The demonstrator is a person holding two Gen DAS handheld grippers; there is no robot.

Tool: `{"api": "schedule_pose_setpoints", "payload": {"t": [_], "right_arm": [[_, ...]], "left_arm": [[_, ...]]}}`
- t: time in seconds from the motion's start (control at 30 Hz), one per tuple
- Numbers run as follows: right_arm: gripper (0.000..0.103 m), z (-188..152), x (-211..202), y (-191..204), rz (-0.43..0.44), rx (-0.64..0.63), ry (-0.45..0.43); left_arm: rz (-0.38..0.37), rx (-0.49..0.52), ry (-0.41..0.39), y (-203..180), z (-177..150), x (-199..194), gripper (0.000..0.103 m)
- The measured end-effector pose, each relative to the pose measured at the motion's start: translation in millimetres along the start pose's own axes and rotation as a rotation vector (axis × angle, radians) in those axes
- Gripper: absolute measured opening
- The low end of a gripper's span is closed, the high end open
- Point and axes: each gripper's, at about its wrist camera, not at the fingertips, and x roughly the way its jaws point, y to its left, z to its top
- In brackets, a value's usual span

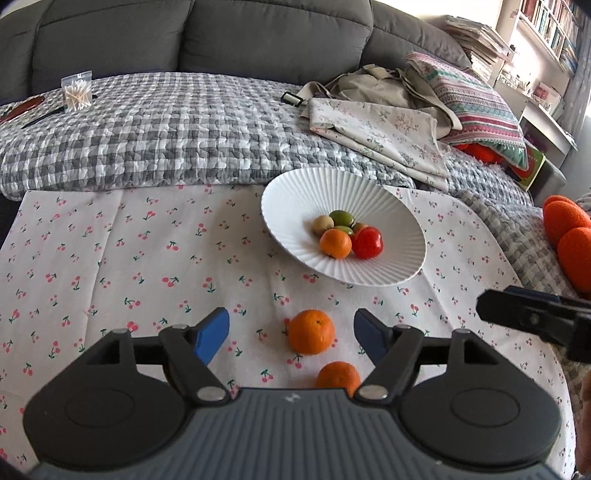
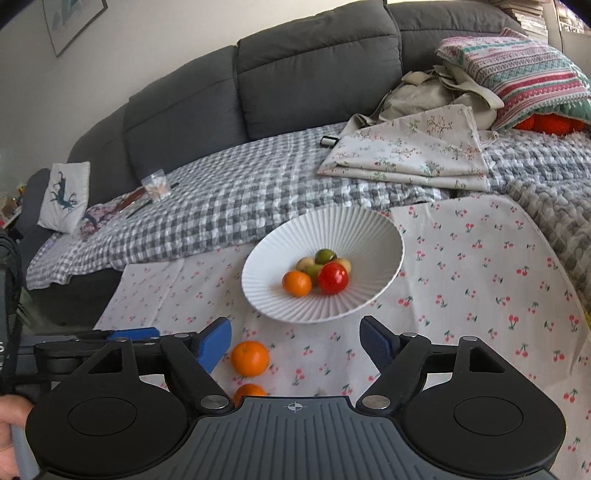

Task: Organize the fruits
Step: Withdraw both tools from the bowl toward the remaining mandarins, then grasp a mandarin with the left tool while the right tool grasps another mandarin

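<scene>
Nearest the left wrist camera, the left tongs [image 1: 291, 334] stand spread, angled down toward the cherry-print cloth [image 1: 110, 266], with nothing pinched. One loose orange [image 1: 311, 331] lies on the cloth in the gap between the blue pads [image 1: 212, 334], touching neither. A second orange [image 1: 338, 377] sits closer to the camera at about 5 o'clock from the first, partly hidden behind the tongs' grey body.

Seen from the right wrist camera, the right tongs [image 2: 295, 345] are also spread and empty, tilted down toward the cloth; both loose oranges lie at about 7 o'clock from the bowl, near this gripper's left pad. A hand [image 2: 9, 428] shows at the lower left edge, gripping a handle.

Beyond both tongs, a white ribbed bowl [image 1: 295, 199] rests on the cloth. It holds an orange fruit [image 1: 335, 243], a red fruit [image 1: 366, 242] touching it at 3 o'clock, and green and yellowish fruits [image 1: 341, 218] behind them.

That cloth covers the near part of a grey sofa [image 1: 203, 33], whose seat carries a grey checked quilt [image 1: 166, 136]. On the quilt lie folded floral fabric [image 1: 376, 133] and a striped pillow [image 1: 469, 99] at about 2 o'clock from the bowl, and a clear pack of cotton swabs [image 1: 77, 92] at about 10 o'clock.
</scene>
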Motion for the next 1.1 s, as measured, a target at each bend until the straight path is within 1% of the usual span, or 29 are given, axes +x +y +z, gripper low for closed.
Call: {"api": "schedule_pose_setpoints", "payload": {"t": [0.07, 0.23, 0.33, 0.53, 0.63, 0.77, 0.97, 1.03, 1.1], "right_arm": [[0.082, -4, 0, 0, 0.003, -0.002, 0.008], [0.082, -14, 7, -3, -0.018, 0.010, 0.058], [0.082, -18, 8, -2, -0.008, 0.010, 0.074], [0.082, -26, 13, 6, -0.016, -0.030, 0.109], [0.082, -28, 16, 7, -0.017, -0.041, 0.124], [0.082, -31, 22, 8, -0.043, -0.057, 0.142], [0.082, -33, 25, 10, -0.051, -0.076, 0.152], [0.082, -33, 26, 10, -0.054, -0.081, 0.154], [0.082, -34, 28, 11, -0.061, -0.086, 0.158]], "left_arm": [[0.004, -0.001, 0.010, 0, -2, 2, 0.074], [0.000, 0.011, 0.041, -3, -9, 12, 0.075], [-0.021, -0.002, 0.057, -3, -11, 21, 0.075], [-0.025, -0.003, 0.067, -4, -14, 40, 0.075], [-0.015, 0.023, 0.079, -10, -16, 52, 0.075], [0.001, 0.071, 0.074, -19, -17, 65, 0.075], [0.028, 0.117, 0.078, -24, -22, 78, 0.074], [0.035, 0.125, 0.075, -24, -22, 80, 0.071], [0.030, 0.137, 0.077, -24, -22, 82, 0.059]]}}
